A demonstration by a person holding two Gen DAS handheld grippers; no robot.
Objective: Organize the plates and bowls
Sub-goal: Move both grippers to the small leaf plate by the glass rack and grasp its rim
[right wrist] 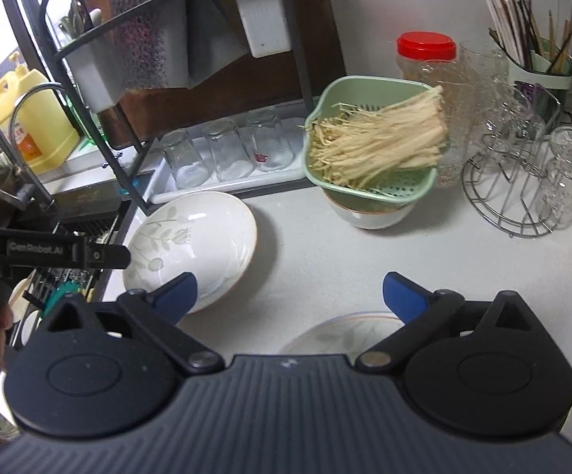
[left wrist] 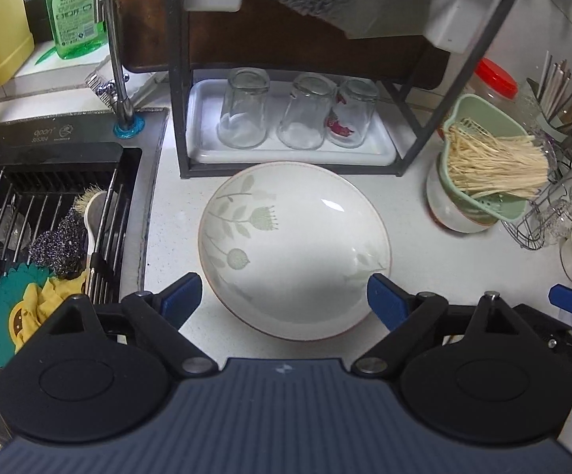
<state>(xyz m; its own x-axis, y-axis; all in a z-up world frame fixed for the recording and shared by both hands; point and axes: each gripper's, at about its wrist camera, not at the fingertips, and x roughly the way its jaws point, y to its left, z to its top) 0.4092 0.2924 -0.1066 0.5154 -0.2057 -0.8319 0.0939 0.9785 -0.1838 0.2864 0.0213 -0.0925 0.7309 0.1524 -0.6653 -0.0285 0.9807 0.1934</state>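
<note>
A white bowl with pale green leaf print (left wrist: 293, 252) sits on the white counter in front of the black rack. It also shows in the right wrist view (right wrist: 195, 245). My left gripper (left wrist: 284, 298) is open, its blue fingers either side of the bowl's near rim, not touching. My right gripper (right wrist: 289, 296) is open and empty above the counter. A second leaf-print plate (right wrist: 345, 333) lies just under it, partly hidden. A white bowl (right wrist: 369, 215) sits under a green colander.
A tray with three upturned glasses (left wrist: 286, 118) stands under the rack. The green colander of enoki mushrooms (right wrist: 372, 142) is at the right, with a wire glass stand (right wrist: 523, 181) beyond. The sink with a drain rack (left wrist: 48, 229) lies left.
</note>
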